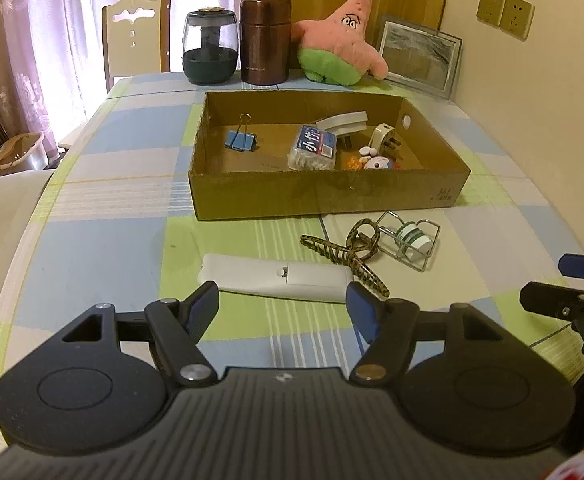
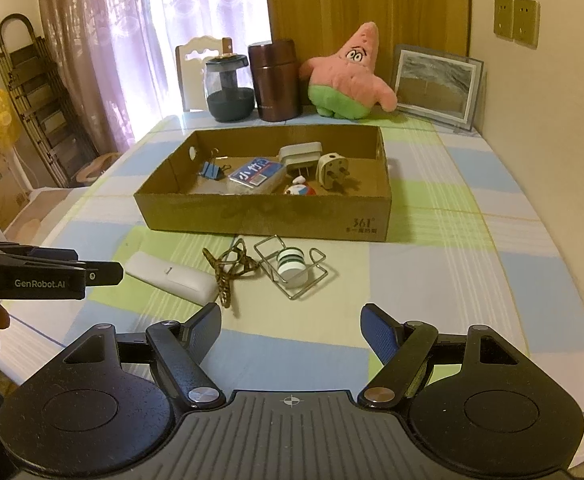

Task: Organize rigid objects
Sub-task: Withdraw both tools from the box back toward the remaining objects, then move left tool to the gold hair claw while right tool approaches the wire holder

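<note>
Waiting on the tablecloth between the table's near edge and the cardboard box (image 1: 324, 196) are three things not yet sorted: a white remote (image 1: 275, 278) lying face down, a leopard-print hair claw (image 1: 352, 256) touching the remote's right end, and a wire holder (image 1: 410, 240) carrying a small green-and-white spool (image 1: 412, 238). All three are sitting just outside the box's near wall, probably because they are the last to go in. The box is already holding a blue binder clip (image 1: 240, 140), a pack of cotton swabs (image 1: 314, 148), two white plug adapters (image 1: 382, 136) and a small cartoon figure (image 1: 378, 164), so the sorting is looking well along.

The left gripper (image 1: 281, 304) is hanging just short of the remote, fingers spread and nothing between them, lined up with the remote's length as if for a pickup. The right gripper (image 2: 291, 326) is likewise released and empty, aiming towards the wire holder.

Along the far edge, a jar (image 1: 209, 48), a brown flask (image 1: 263, 40), a pink plush star (image 1: 340, 40) and a picture frame (image 1: 420, 54) are standing apart.
</note>
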### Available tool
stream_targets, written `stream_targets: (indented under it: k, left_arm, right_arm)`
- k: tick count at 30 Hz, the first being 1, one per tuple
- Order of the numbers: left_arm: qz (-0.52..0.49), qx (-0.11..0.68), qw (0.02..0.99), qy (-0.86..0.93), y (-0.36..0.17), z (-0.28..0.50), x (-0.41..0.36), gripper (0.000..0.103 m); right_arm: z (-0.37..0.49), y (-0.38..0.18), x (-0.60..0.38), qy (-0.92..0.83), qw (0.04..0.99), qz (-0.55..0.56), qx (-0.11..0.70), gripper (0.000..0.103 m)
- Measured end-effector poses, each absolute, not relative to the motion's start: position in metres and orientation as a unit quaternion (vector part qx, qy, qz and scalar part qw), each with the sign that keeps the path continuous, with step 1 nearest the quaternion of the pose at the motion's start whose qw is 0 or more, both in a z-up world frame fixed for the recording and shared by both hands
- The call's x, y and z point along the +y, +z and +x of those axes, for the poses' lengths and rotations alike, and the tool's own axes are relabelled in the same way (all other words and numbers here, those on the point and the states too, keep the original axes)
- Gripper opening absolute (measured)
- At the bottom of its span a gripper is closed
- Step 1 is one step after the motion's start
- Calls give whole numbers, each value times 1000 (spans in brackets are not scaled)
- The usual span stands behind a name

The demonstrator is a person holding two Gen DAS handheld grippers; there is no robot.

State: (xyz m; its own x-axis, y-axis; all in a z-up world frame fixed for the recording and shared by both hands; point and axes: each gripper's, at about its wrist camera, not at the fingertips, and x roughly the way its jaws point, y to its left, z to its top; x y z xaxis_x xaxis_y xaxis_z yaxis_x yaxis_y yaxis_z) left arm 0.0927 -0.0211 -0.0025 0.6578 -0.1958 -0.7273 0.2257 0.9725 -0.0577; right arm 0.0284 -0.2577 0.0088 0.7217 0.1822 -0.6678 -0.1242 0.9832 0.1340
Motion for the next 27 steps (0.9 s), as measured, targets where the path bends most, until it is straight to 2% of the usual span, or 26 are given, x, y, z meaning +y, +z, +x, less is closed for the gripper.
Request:
stream_targets:
  k: [10, 27]
  left_arm:
    - [20, 400, 908, -124, -14, 102, -35, 71]
    - [39, 407, 901, -142, -44, 140, -68, 71]
  right_arm:
    - [45, -8, -261, 79, 923, 42, 374, 74]
    - [97, -48, -273, 121, 916, 13, 383, 74]
